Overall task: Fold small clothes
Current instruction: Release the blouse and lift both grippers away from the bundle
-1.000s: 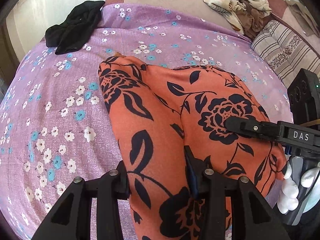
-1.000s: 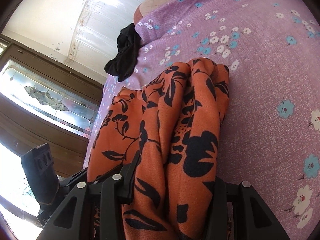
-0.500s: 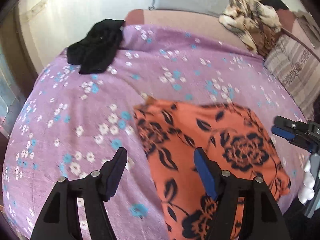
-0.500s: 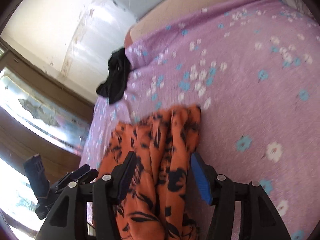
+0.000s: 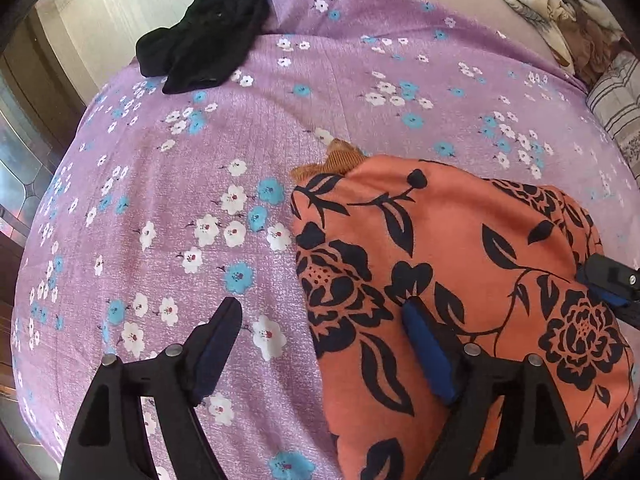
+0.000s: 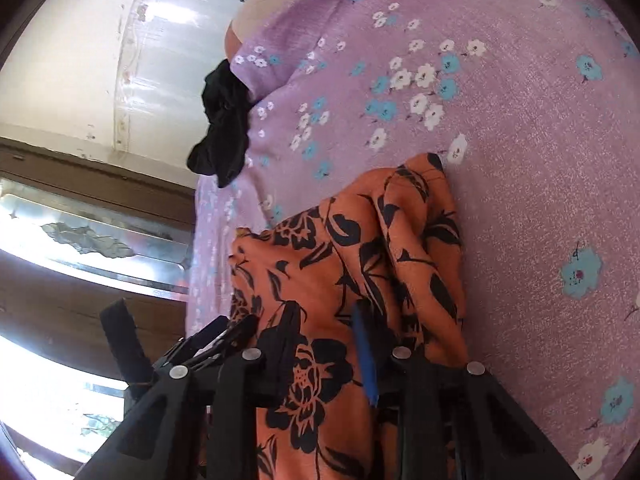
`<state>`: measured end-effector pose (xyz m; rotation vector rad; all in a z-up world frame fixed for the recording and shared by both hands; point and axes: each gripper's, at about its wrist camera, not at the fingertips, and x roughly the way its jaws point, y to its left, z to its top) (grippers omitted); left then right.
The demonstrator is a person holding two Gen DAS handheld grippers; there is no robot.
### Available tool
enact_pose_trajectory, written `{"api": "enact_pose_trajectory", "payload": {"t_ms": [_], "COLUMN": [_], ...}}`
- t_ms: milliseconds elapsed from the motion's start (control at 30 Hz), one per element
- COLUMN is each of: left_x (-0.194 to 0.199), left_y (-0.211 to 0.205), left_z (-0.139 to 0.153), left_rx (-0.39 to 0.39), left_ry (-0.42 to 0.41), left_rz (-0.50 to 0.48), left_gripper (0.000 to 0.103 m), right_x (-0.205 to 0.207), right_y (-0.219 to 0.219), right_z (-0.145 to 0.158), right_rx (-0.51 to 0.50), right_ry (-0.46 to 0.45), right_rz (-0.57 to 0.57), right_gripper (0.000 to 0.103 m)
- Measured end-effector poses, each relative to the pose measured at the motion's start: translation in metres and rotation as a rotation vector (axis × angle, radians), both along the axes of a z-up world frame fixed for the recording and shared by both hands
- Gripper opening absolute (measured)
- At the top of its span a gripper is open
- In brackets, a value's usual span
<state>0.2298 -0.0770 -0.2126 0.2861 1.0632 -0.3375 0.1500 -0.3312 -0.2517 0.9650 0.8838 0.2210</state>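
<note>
Presently the orange floral garment (image 5: 460,264) lies folded on the purple flowered bedspread (image 5: 208,184), toward the near edge of the bed and well apart from the black garment (image 5: 204,56) at the far left corner. Left tool (image 5: 320,320): jaws have just been opening and stand wide; one finger hangs over bare bedspread, the other over the garment's left margin, pressing on nothing. Right tool (image 6: 328,324): jaws have just been closing and stand narrow over the fabric at the near end of the garment (image 6: 352,264); cloth lies between them, but whether the pads actually press on it cannot be told. Handling, as judged: the cloth is thin, light and limp, with soft rolled ridges along its right side in the right wrist view; it should drape and slide rather than hold a crease, so a fold may spring loose once let go. Best purchase looks to be at a corner or along a doubled edge, pinching all layers together. Orientation: the folded bundle is longer than wide, its long axis running from the near edge of the bed toward the far edge, with a small rust-coloured tab of cloth (image 5: 340,158) protruding at the far left corner.
</note>
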Motion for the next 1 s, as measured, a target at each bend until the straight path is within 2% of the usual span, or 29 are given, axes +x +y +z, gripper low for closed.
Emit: {"api": "enact_pose_trajectory", "payload": {"t_ms": [100,200,333,400,467,500,533,567,633,700,800,833,867,900,933,1000], "left_x": [-0.011,-0.034,-0.076,-0.095,-0.106,-0.108,-0.109,-0.111,-0.115,-0.126,-0.149,-0.155,-0.161,-0.167,-0.174,-0.179], "left_y": [0.012,0.021,0.024,0.024,0.022,0.024,0.026,0.027,0.028,0.032,0.036,0.036,0.036,0.037,0.037,0.039], "left_z": [0.014,0.037,0.055,0.045,0.022,0.011,0.008,0.013,0.026,0.041,0.061,0.068,0.075,0.083,0.092,0.108], "left_rx": [-0.038,-0.074,-0.058,-0.003,0.066,0.068,0.053,0.044,0.034,0.009,-0.011,-0.005,-0.004,-0.005,-0.005,-0.01], "left_ry": [-0.021,-0.084,-0.174,-0.194,-0.144,-0.113,-0.111,-0.119,-0.135,-0.172,-0.21,-0.23,-0.249,-0.272,-0.297,-0.333], "left_rz": [0.021,0.034,-0.008,-0.018,-0.012,-0.006,0.006,0.01,0.003,0.022,0.047,0.056,0.06,0.065,0.071,0.076], "left_gripper": [0.083,0.083,0.083,0.083,0.084,0.084,0.084,0.084,0.083,0.083,0.083,0.083,0.083,0.083,0.084,0.084], "right_x": [-0.015,-0.041,-0.072,-0.088,-0.097,-0.099,-0.104,-0.108,-0.113,-0.125,-0.151,-0.159,-0.163,-0.169,-0.176,-0.185], "right_y": [0.005,0.016,0.036,0.041,0.043,0.046,0.046,0.046,0.051,0.055,0.059,0.06,0.061,0.063,0.065,0.07], "right_z": [0.015,0.035,0.059,0.053,0.03,0.012,0.004,0.009,0.027,0.046,0.068,0.075,0.082,0.092,0.101,0.123], "right_rx": [-0.039,-0.03,-0.155,-0.144,-0.146,-0.147,-0.128,-0.135,-0.209,-0.274,-0.318,-0.333,-0.35,-0.371,-0.394,-0.448], "right_ry": [-0.073,-0.166,-0.229,-0.219,-0.102,-0.028,-0.026,-0.049,-0.062,-0.114,-0.177,-0.185,-0.19,-0.202,-0.222,-0.259], "right_rz": [0.012,0.048,0.079,0.083,0.078,0.077,0.071,0.056,0.065,0.052,0.02,0.006,-0.004,-0.015,-0.026,-0.042], "right_gripper": [0.032,0.032,0.032,0.032,0.033,0.032,0.032,0.031,0.031,0.032,0.033,0.035,0.042,0.055,0.059,0.06]}}
